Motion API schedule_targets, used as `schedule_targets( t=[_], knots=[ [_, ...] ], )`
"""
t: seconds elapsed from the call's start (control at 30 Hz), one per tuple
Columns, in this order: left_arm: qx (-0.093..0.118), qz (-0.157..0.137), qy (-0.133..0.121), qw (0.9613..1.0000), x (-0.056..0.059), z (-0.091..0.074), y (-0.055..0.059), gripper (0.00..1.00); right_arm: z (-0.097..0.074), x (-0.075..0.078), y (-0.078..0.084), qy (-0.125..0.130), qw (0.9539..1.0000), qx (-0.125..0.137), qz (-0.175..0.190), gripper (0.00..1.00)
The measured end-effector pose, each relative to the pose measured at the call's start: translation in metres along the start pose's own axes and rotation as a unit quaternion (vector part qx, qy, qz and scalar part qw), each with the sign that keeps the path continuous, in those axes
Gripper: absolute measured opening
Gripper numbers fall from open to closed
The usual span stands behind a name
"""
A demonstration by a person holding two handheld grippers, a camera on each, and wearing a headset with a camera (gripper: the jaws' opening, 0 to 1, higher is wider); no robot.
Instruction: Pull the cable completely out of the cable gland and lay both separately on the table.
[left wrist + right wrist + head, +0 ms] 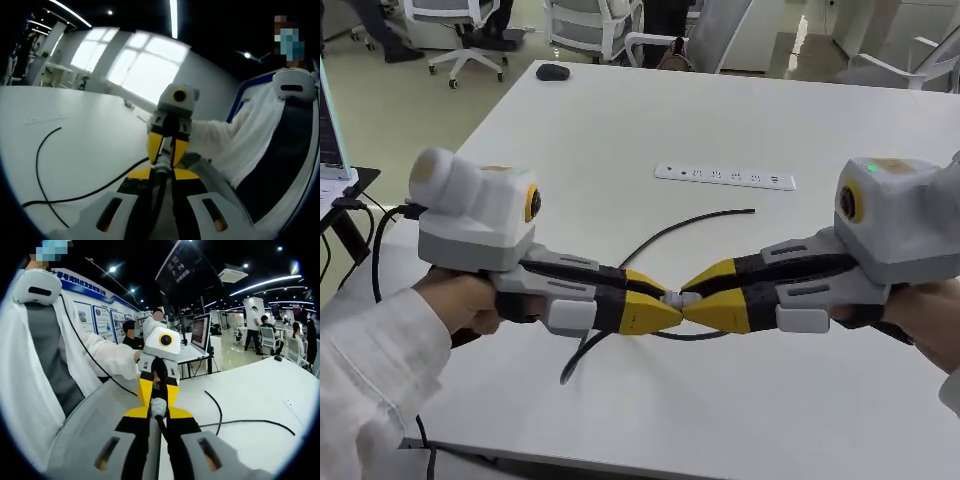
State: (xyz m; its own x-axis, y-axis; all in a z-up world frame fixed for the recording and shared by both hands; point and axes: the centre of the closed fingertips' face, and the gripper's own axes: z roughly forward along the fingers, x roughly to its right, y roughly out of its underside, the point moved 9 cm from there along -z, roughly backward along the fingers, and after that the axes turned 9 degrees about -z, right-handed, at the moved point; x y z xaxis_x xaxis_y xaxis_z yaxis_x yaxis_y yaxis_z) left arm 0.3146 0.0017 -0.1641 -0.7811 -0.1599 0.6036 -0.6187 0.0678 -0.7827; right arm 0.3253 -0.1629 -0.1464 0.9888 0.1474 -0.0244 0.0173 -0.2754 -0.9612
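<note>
Pinching a small pale cable gland (678, 298) from opposite sides, the yellow fingers (645, 312) of the left gripper (674, 305) and the right gripper (688, 298) are narrowed and meet tip to tip, held just above the white desk (620, 150). A black cable (580, 363) runs from the gland and loops over the desk, one end lying far right near a white power strip (725, 177).

cable gland (677, 298): mostly hidden by fingers (645, 310) | cable (692, 220) exit perhaps occluded
</note>
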Motion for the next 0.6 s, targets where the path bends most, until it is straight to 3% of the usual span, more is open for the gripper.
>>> schedule_targets(
  t=[0.4,0.6],
  knots=[
    [-0.001,-0.002,-0.004,1.0,-0.0021,-0.0016,0.0019,0.14,0.0034,-0.0007,0.0004,0.004,0.9995,-0.007,-0.031,0.1],
    [0.002,0.06,-0.017,0.9981,0.0007,-0.0023,-0.0029,0.15,0.0021,0.0027,0.0017,0.01,0.9997,0.008,-0.021,0.11]
  ],
)
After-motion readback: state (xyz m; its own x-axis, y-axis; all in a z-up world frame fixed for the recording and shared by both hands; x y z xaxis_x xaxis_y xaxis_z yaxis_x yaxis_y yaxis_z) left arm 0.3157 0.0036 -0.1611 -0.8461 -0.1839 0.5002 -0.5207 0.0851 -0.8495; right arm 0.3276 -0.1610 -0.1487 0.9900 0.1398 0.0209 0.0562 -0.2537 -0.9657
